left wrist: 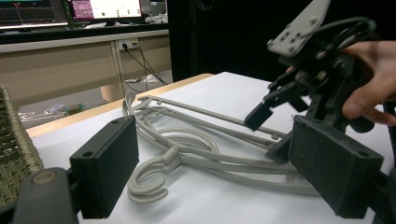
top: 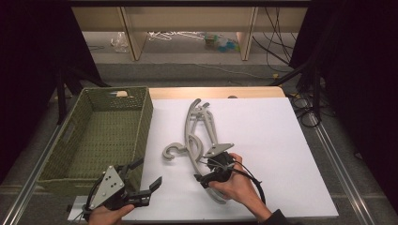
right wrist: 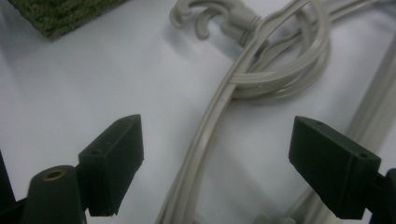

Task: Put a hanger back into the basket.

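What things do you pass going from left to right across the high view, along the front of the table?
Green woven basket → left tongs → grey hangers → right tongs, set over the hangers' near end → bare white table.

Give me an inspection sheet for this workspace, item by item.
Surface: white sheet over a wooden table.
Job's things: grey plastic hangers lie stacked on the sheet, hooks toward the basket.
Clutter: woven green basket at the sheet's left edge; nothing seen inside.
Grippers: right gripper open, a hanger arm between its fingers, untouched; left gripper open, holding nothing, beside the basket.
Cables: a black cable loops from the right gripper over the hand; more cables on the floor beyond the table.
Surroundings: dark curtains both sides, wooden frame behind, monitors in the left gripper view.
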Demonstrator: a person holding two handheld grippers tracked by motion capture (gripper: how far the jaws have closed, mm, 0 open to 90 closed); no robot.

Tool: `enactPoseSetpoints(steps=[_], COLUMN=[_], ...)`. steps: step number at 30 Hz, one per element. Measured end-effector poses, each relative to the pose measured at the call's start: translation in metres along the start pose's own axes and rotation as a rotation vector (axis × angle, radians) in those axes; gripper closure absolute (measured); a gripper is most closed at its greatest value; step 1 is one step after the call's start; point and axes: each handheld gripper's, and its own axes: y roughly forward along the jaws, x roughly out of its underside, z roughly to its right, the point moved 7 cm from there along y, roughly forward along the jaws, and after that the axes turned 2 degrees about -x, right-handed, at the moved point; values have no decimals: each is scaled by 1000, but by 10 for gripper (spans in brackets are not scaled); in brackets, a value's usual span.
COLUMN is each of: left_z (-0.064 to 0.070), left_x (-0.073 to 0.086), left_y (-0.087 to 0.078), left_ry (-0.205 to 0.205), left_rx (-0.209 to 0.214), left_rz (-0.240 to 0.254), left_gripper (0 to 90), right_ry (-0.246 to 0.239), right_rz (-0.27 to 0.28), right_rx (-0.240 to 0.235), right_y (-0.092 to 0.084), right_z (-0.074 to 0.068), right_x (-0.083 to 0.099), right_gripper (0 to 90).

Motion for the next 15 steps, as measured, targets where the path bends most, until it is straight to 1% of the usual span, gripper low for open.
enactPoseSetpoints(steps=[1,2,3,4,6,7,8,10,11,12,13,14,15], left_z=[0,0,0,0,-1,-1,-2,-1,0,0,1,1,2], left_x=[0,0,0,0,0,0,0,0,0,0,0,0,0], left_y=[0,0,0,0,0,0,0,0,0,0,1,1,1], left_ry=[0,0,-18,-20,-13,-13,-17,-12,-11,-11,-3,-3,-1], left_rx=[0,1,6,6,4,4,3,6,10,10,15,15,20], left_rz=[0,-1,0,2,3,3,6,4,2,2,2,2,1], left_gripper=[157,157,157,156,157,157,157,157,157,157,156,156,157], right_ry=[-6,3,0,3,-7,-7,19,14,23,23,40,40,61], right_rz=[-14,-39,-67,-75,-121,-121,-149,-165,-172,-172,-187,-187,-188], right_rx=[-4,-21,-47,-56,-72,-72,-77,-86,-95,-95,-109,-109,-110], right_y=[5,9,13,18,24,24,29,33,35,35,37,37,39], right_z=[0,-2,-3,-3,-2,-2,-1,1,1,1,3,3,6], right_x=[0,0,1,1,3,3,4,4,4,4,5,5,4], right_gripper=[228,267,292,315,366,366,426,482,509,509,554,554,592])
